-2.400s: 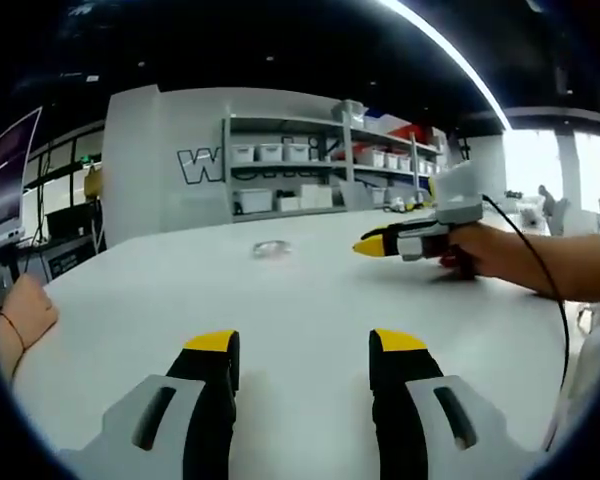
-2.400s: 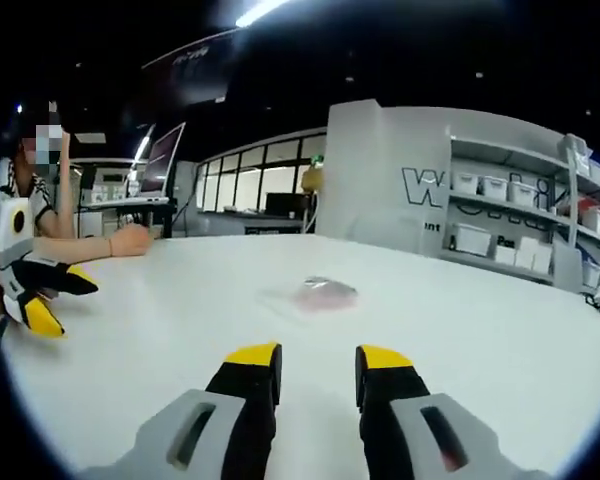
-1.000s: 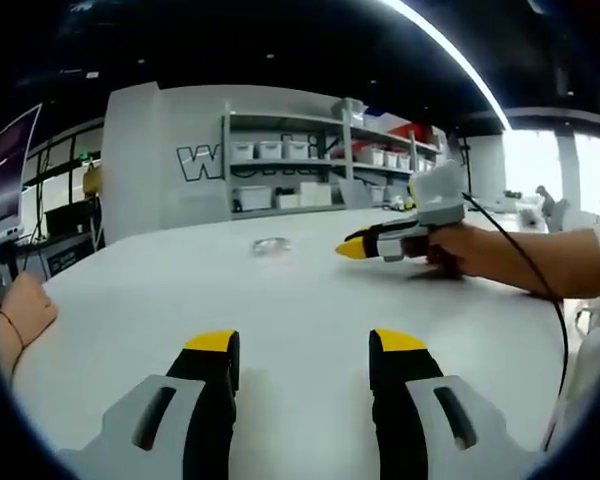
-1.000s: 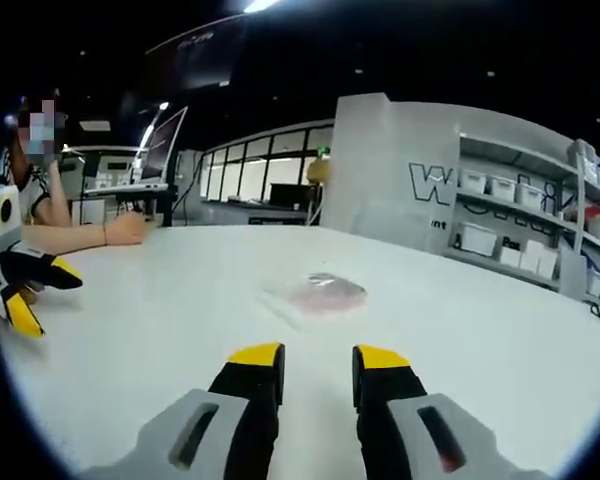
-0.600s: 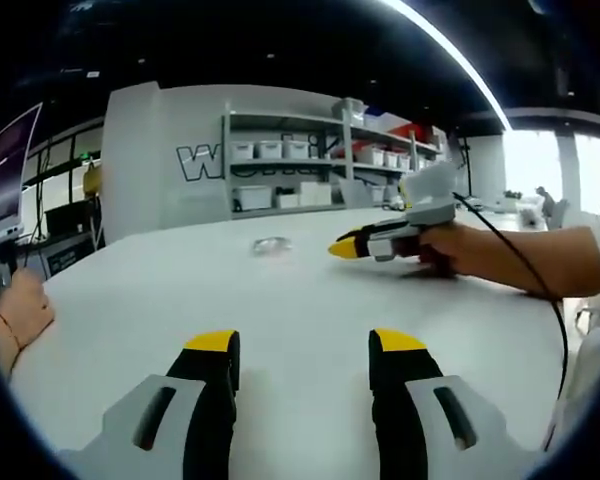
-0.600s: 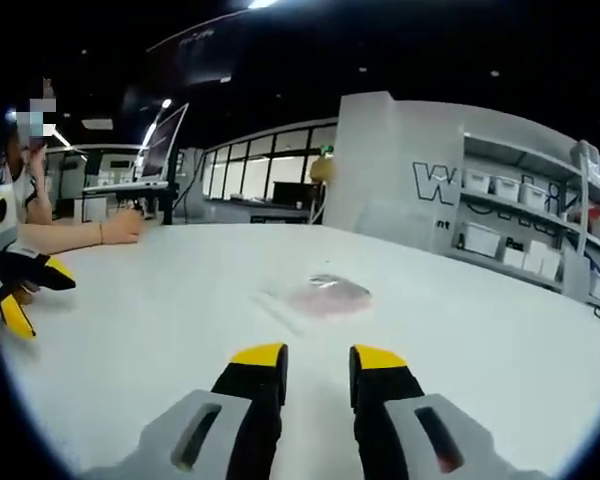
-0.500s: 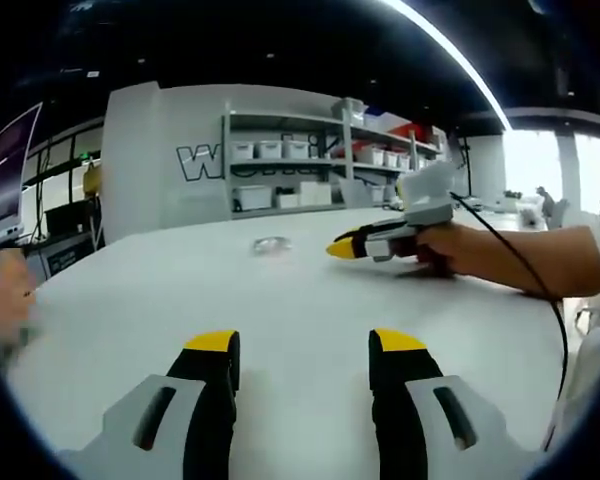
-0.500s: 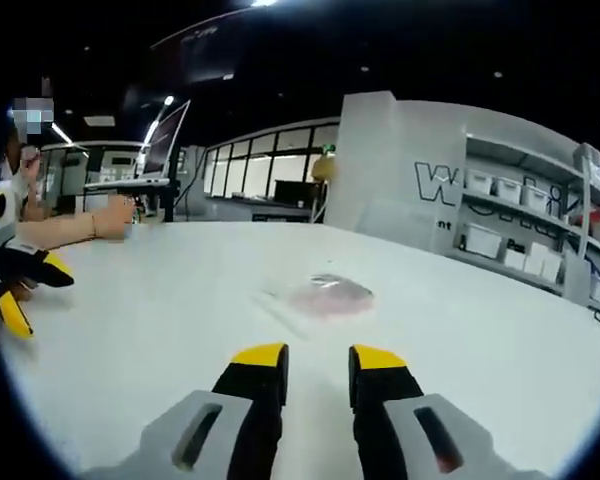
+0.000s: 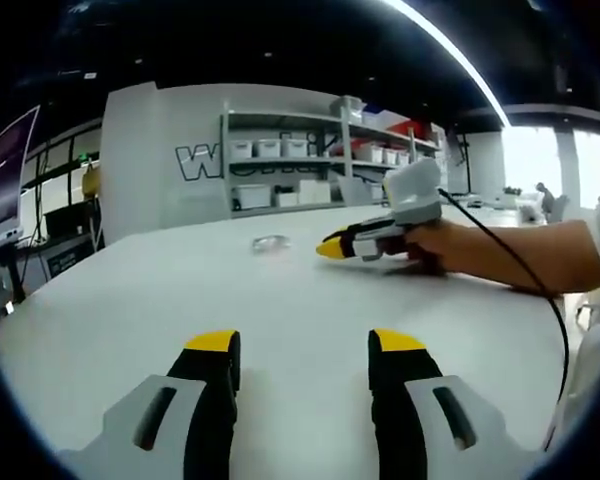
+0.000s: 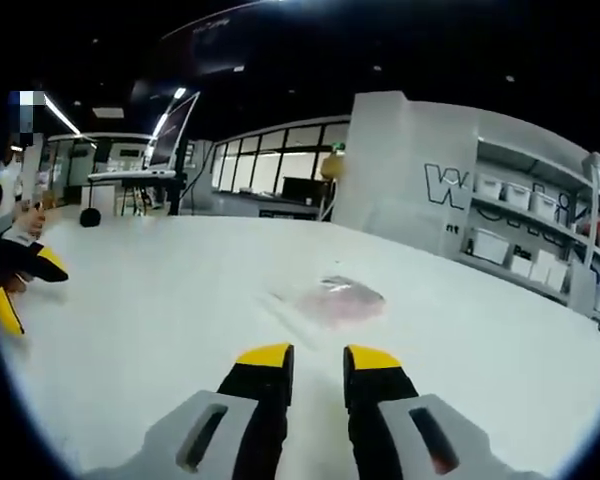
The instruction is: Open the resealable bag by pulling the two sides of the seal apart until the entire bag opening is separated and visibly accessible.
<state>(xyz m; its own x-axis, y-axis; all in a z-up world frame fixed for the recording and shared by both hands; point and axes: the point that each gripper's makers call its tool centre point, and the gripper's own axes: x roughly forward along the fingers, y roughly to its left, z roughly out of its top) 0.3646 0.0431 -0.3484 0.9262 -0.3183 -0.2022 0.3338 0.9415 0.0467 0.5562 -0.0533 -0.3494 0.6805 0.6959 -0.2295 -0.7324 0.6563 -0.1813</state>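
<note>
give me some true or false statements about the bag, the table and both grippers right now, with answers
1. The resealable bag lies flat on the white table. True.
2. The right gripper is clamped on the bag's seal. False: its jaws stand apart with nothing between them, short of the bag.
3. The left gripper is open, over bare table. True.
4. The bag holds something pinkish. True.
5. The bag sits on the shelving unit. False: it is on the table, and the shelves hold white bins.
</note>
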